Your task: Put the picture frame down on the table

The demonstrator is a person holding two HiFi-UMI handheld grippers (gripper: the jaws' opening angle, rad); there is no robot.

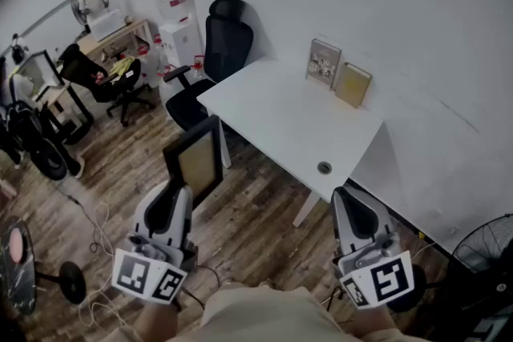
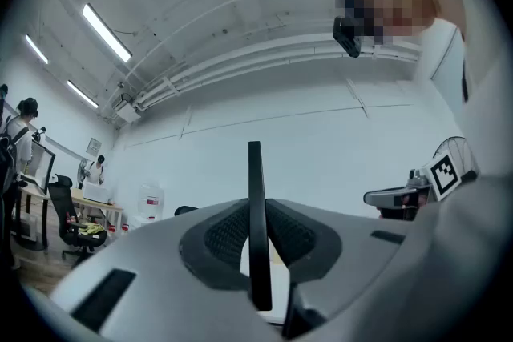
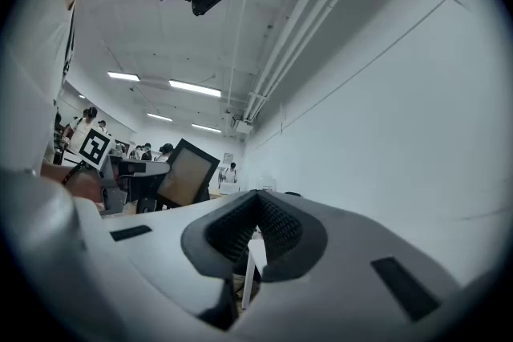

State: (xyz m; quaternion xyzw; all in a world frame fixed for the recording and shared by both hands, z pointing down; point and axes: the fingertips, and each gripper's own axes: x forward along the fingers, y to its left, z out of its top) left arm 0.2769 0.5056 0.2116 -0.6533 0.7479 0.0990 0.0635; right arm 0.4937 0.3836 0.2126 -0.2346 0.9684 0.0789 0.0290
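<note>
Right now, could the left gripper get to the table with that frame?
Probably, after a step forward. The left gripper, shut on the frame, hangs over the floor short of the table. Nothing stands between them, and the tabletop's near part is bare.

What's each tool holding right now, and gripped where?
Left tool clamps the black picture frame by its lower edge, and the frame stands up from the jaws. Right tool is shut and holds nothing.
</note>
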